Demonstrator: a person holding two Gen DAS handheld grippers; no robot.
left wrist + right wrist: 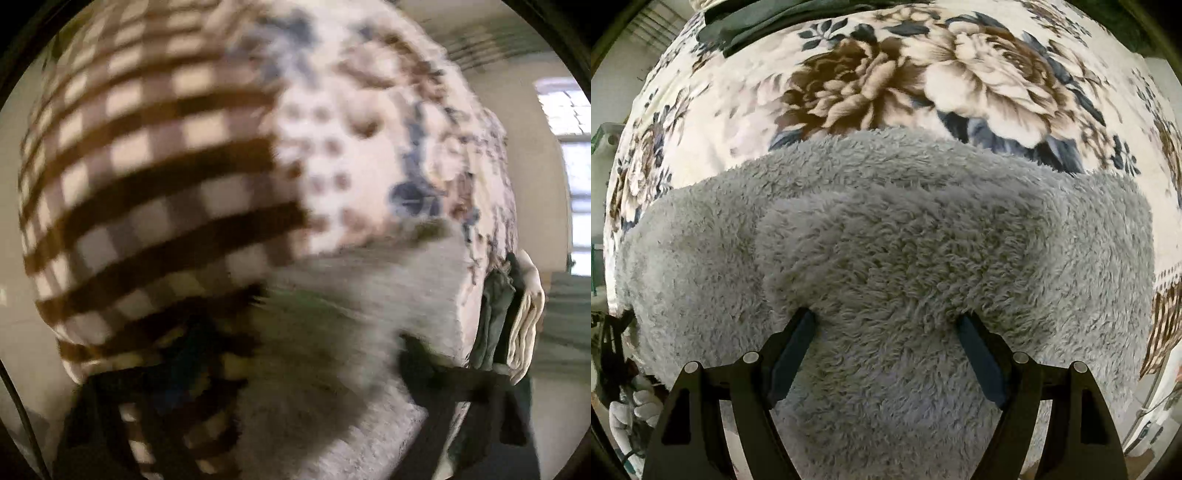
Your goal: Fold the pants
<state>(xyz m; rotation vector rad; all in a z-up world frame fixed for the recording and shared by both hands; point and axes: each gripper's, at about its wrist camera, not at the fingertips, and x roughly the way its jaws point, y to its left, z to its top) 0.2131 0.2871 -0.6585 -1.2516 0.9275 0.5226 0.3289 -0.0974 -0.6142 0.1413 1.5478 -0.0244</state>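
Spread under everything is the floral blanket, cream with brown and blue-grey blooms, and your right wrist view shows it sharply across the whole upper part of the frame. On it lie the grey fleece pants, a wide fuzzy mass that fills the middle and lower part of that view. Your right gripper points down into the fleece at a steep angle, its two fingers spread wide apart with their tips sunk into the pile, and nothing is pinched between them.

Your left wrist view is heavily blurred. It shows what the right one does not: a brown-and-cream checked panel beside the floral part of the blanket, a window at the right edge, and a stack of folded clothes, dark green and cream, at the bed's far edge. The pants appear there as a grey smear running to the bottom of the frame. Your left gripper shows only as dark blurred shapes low on both sides, and you cannot tell whether it is spread or clamped on the fleece.

Near the top of the right view, a dark green garment lies on the blanket.
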